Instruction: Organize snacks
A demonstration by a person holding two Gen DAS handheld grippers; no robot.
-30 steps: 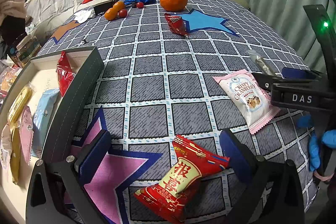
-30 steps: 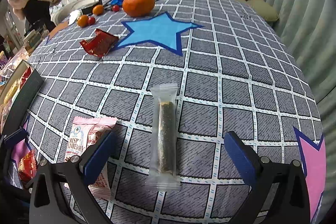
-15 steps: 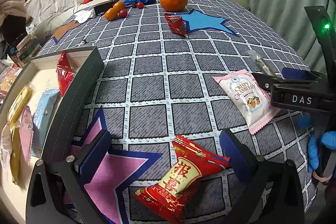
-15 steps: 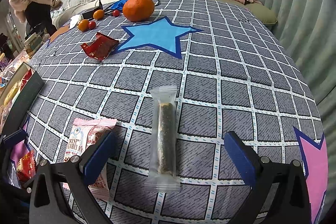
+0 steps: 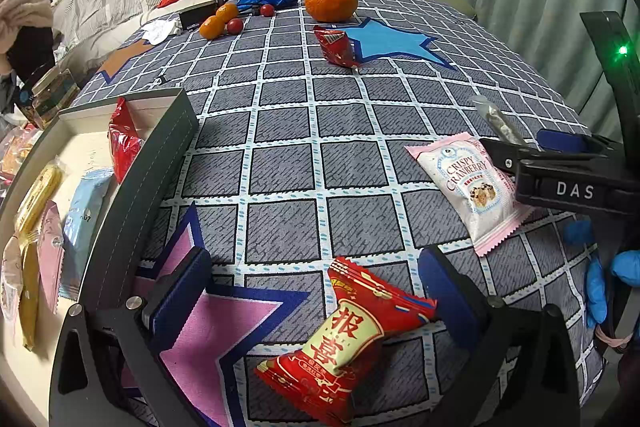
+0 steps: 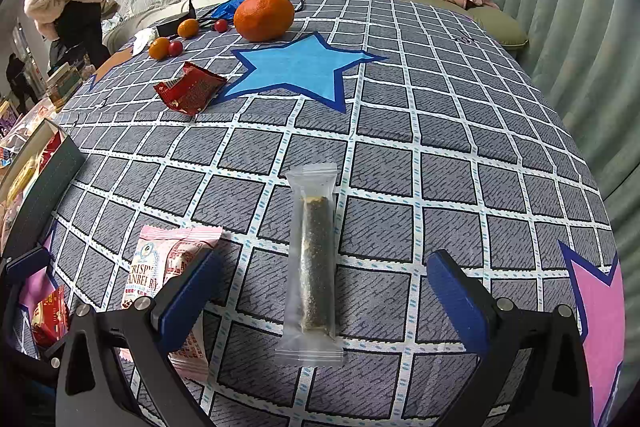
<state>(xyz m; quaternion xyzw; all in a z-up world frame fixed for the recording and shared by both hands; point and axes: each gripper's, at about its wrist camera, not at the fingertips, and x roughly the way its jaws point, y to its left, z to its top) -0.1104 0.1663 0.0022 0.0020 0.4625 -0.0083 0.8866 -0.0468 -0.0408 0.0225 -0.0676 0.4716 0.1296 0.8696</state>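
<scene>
Partly sorted: several snacks lie in the box [image 5: 168,131]. Right of the box, loose on the desk [image 5: 280,163], the red packet [image 5: 344,339] lies between the wide-open left hand-held gripper [image 5: 316,299] jaws, the clear-wrapped bar [image 6: 314,267] between the wide-open right hand-held gripper [image 6: 324,291] jaws; the cranberry packet [image 5: 468,187] and a farther red packet [image 5: 334,45] remain too.

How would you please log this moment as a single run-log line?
left gripper: open, red snack packet between fingers | right gripper: open, clear-wrapped bar between fingers | pink cranberry packet: on cloth | box: partly filled
</scene>
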